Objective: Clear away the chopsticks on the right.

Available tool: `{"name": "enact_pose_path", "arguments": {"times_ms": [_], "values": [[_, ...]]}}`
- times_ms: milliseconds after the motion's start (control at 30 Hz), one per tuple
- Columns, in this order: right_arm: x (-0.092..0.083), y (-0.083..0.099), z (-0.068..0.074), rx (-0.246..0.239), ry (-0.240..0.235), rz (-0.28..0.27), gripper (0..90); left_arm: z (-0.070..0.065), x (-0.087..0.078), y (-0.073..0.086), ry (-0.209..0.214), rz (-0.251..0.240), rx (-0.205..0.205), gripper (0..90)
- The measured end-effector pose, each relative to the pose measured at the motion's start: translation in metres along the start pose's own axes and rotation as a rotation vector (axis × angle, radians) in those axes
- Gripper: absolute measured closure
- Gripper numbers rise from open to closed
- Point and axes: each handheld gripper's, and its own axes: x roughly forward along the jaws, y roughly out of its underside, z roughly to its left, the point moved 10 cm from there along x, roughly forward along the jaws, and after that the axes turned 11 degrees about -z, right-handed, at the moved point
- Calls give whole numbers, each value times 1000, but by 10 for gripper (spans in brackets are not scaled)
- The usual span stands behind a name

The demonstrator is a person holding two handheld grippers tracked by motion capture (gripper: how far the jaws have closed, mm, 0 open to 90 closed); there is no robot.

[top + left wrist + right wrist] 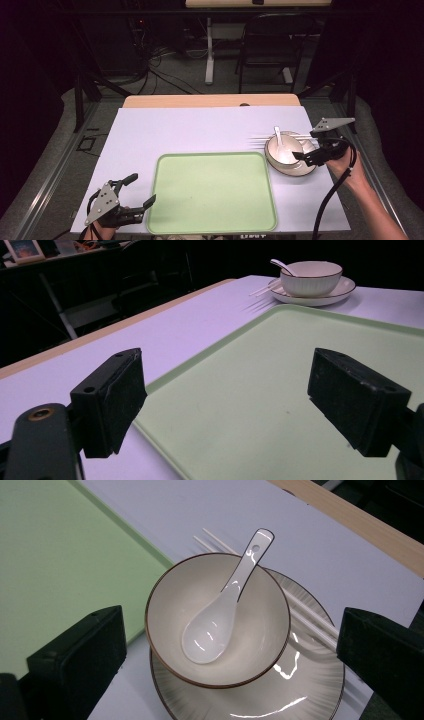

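Both my grippers released: right gripper [311,150] at one bowl [217,617], one spoon [220,605], one saucer [300,690], two chopsticks [312,622]; left gripper [137,192] at tray's [212,192] 9 o'clock.

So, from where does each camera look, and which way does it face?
High view: above the person's side, facing forward and down on the green tray; both forearms and both tongs, left and right.
Left gripper view: on the left tongs, low over the tray, facing the bowl; open jaws.
Right gripper view: on the right tongs, looking down on the bowl and spoon.
All share the bowl.
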Motion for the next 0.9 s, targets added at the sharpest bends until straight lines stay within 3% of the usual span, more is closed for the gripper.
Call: {"name": "enact_pose_path", "arguments": {"times_ms": [167,233,433,667,700,900], "values": [[8,-4,-12,18,1,26,0,0,0,0,0,0,-1,154],[11,-7,-17,4,17,32,0,0,0,0,0,1,0,154],[20,-16,-36,28,42,57,0,0,0,0,0,1,-1,154],[30,-29,-54,26,42,79,70,0,0,0,0,1,0,154],[34,-32,-58,21,41,87,135,0,0,0,1,2,0,154],[50,-30,-69,6,39,156,232,0,0,0,0,-1,0,154]]}}
